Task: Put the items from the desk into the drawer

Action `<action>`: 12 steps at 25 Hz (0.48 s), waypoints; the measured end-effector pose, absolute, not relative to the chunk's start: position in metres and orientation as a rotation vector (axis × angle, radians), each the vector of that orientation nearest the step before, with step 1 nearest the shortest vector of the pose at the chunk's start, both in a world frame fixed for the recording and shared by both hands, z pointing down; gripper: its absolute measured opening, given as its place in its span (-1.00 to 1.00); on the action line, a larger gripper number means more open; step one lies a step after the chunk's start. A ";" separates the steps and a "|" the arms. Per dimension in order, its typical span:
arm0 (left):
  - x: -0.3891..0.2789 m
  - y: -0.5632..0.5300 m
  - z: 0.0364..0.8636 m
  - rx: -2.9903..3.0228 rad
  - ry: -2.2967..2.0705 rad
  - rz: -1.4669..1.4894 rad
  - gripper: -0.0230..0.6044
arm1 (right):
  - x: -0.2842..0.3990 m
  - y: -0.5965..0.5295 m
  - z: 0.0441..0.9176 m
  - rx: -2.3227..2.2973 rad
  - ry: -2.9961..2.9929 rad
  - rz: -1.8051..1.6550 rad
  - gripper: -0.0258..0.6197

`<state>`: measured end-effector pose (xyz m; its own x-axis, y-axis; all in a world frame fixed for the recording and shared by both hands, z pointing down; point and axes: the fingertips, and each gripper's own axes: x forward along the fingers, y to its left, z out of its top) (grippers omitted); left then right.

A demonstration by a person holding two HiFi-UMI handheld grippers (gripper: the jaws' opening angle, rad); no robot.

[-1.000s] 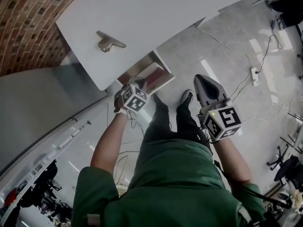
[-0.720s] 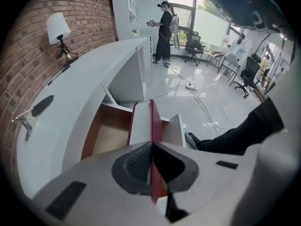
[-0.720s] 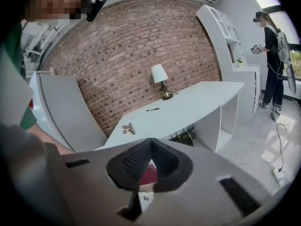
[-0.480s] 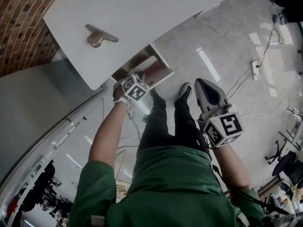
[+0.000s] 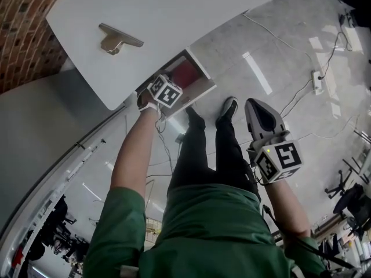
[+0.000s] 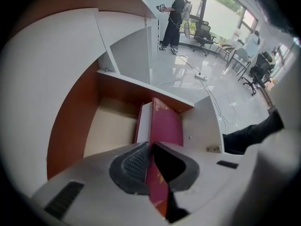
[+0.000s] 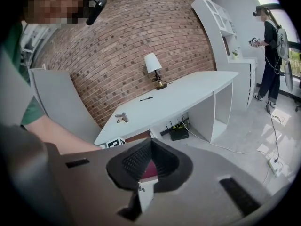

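- Grip risk: left hand-held gripper (image 6: pixel 151 145) was clenched on a thin dark-red hardcover book (image 6: pixel 165 124), seemingly by one cover, so its white pages (image 6: pixel 143 121) could have sagged open.
- Book hung into the open brown-walled wooden drawer (image 6: pixel 70 126); a tilted corner might have snagged on it.
- Right hand-held gripper (image 7: pixel 149 145), closed and empty, hung well apart.

We see a slim crimson book (image 6: pixel 162 121) standing on edge inside the open drawer (image 6: pixel 70 126), white page edges to its left, its near end pinched in the left gripper (image 6: pixel 151 149). The drawer has brown walls and a pale floor. On the white desk (image 5: pixel 174 10) lie a small metal piece (image 5: pixel 119 39) and a black pen (image 7: pixel 146 98).
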<state>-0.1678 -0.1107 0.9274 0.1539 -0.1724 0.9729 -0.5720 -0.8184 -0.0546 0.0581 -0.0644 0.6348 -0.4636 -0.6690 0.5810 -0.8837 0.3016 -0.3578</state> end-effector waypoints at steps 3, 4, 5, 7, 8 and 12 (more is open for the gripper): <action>-0.174 -0.119 0.932 2.096 -0.787 1.735 -0.88 | 0.054 -0.065 0.638 1.398 -2.255 0.943 -0.91; -0.176 -0.123 0.931 2.097 -0.825 1.733 -0.88 | 0.053 -0.065 0.639 1.396 -2.257 0.945 -0.91; -0.177 -0.125 0.931 2.098 -0.860 1.735 -0.88 | 0.053 -0.065 0.640 1.394 -2.258 0.946 -0.91; -0.181 -0.124 0.932 2.090 -0.901 1.752 -0.75 | 0.052 -0.064 0.642 1.392 -2.260 0.943 -0.91; -0.182 -0.121 0.933 2.082 -0.914 1.758 -0.49 | 0.052 -0.064 0.643 1.392 -2.260 0.939 -0.91; -0.188 -0.112 0.923 2.041 -1.002 1.705 -0.36 | 0.053 -0.066 0.637 1.393 -2.271 0.920 -0.91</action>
<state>-0.1881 -0.1121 0.9231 0.0531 -0.3181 0.9466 -0.6722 -0.7124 -0.2017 0.0531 -0.0664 0.6372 -0.4726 -0.6722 0.5699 -0.8793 0.3169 -0.3554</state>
